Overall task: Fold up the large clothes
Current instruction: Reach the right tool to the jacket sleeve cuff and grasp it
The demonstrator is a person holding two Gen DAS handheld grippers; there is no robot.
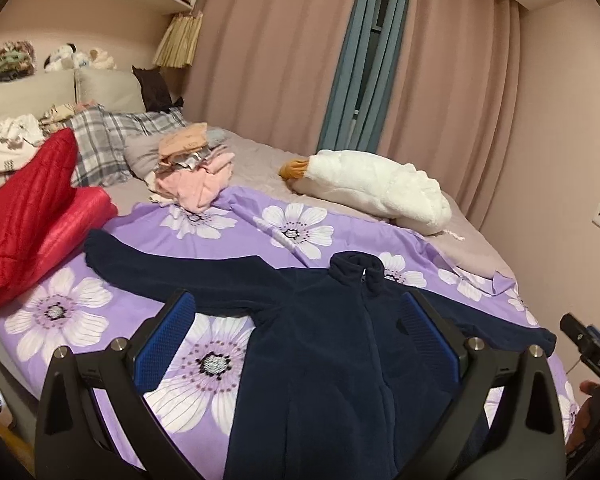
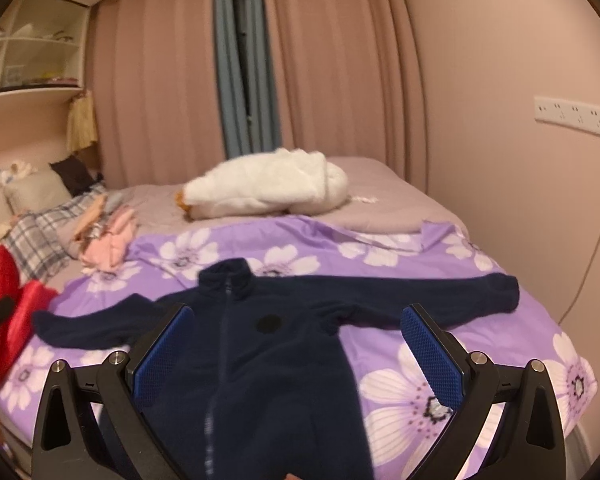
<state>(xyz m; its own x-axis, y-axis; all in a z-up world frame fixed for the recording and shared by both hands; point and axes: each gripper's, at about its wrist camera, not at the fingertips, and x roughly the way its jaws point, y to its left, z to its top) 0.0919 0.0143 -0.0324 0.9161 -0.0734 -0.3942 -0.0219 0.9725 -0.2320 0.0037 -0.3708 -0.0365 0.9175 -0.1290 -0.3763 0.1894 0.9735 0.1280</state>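
At far left a red quilt is bunched aside, probably to leave room for folding. The jacket lies front up and zipped on the purple sheet of the bed, both sleeves spread wide, so each can be folded inward. The left tool hangs above it, spread wide, holding nothing. The right tool is likewise wide apart and empty, over the jacket's chest.

a bed carries a purple floral sheet under a navy jacket.
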